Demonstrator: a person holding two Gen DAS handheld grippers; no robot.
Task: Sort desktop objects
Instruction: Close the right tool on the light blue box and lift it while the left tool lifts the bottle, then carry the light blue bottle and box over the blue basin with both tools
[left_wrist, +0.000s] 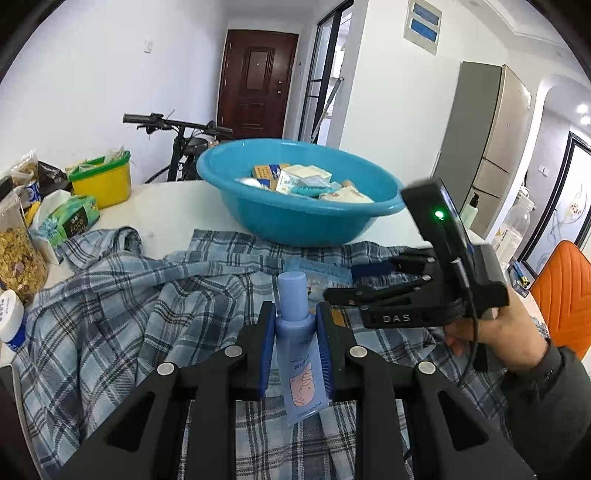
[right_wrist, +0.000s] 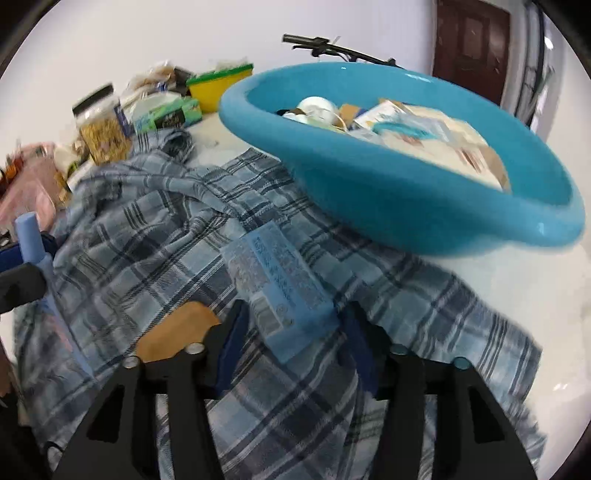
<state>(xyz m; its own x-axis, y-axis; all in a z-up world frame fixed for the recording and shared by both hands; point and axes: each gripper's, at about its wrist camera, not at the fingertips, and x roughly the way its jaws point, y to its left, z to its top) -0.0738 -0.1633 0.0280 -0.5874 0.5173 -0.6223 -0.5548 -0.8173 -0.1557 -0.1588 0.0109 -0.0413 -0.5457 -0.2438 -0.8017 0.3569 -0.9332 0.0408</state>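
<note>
The left gripper (left_wrist: 295, 332) pinches a blue tube (left_wrist: 295, 325) above the plaid shirt (left_wrist: 129, 295) while the right gripper (right_wrist: 291, 332), fingers half-spread, straddles a pale blue box (right_wrist: 280, 291) it should clamp squarely before lifting toward the basin (right_wrist: 406, 206).

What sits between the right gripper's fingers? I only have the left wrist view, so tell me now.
Observer: A flat light blue box lies on the plaid shirt, between the fingers of the right gripper.
Operator: Report whether the pads press it.
Observer: Cannot tell. The right wrist view is blurred there, though both pads stand close to its sides.
Operator: Name anything beside it.
Observer: A brown flat piece lies on the shirt, just left of the fingers.
</note>
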